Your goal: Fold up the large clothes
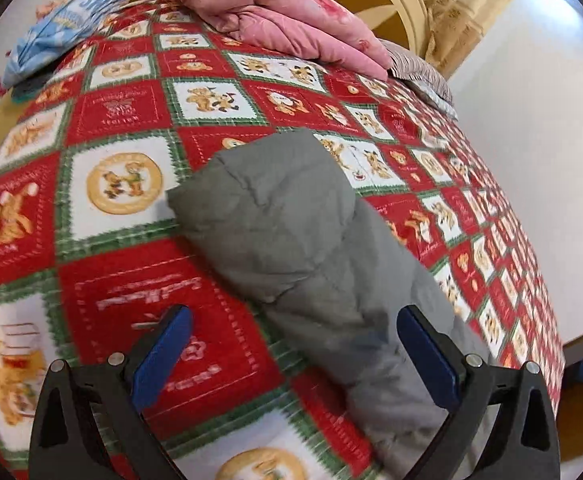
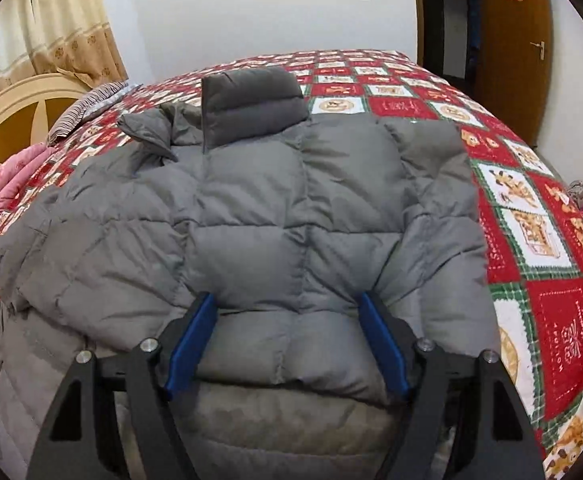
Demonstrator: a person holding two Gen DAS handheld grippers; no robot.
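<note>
Your right claw (image 2: 287,344) gapes wide over the coat (image 2: 275,208), gripping nothing; your left claw (image 1: 291,344) also hangs wide, straddling the sleeve (image 1: 283,216), ready to fold.

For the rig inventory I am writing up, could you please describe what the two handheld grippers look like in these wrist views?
Both match. The left gripper and right gripper each have two flat blue finger pads set on black, angular arms with triangular cut-outs, joined by round silver pins. No cables, markings, hands or sleeves show in either view.
</note>
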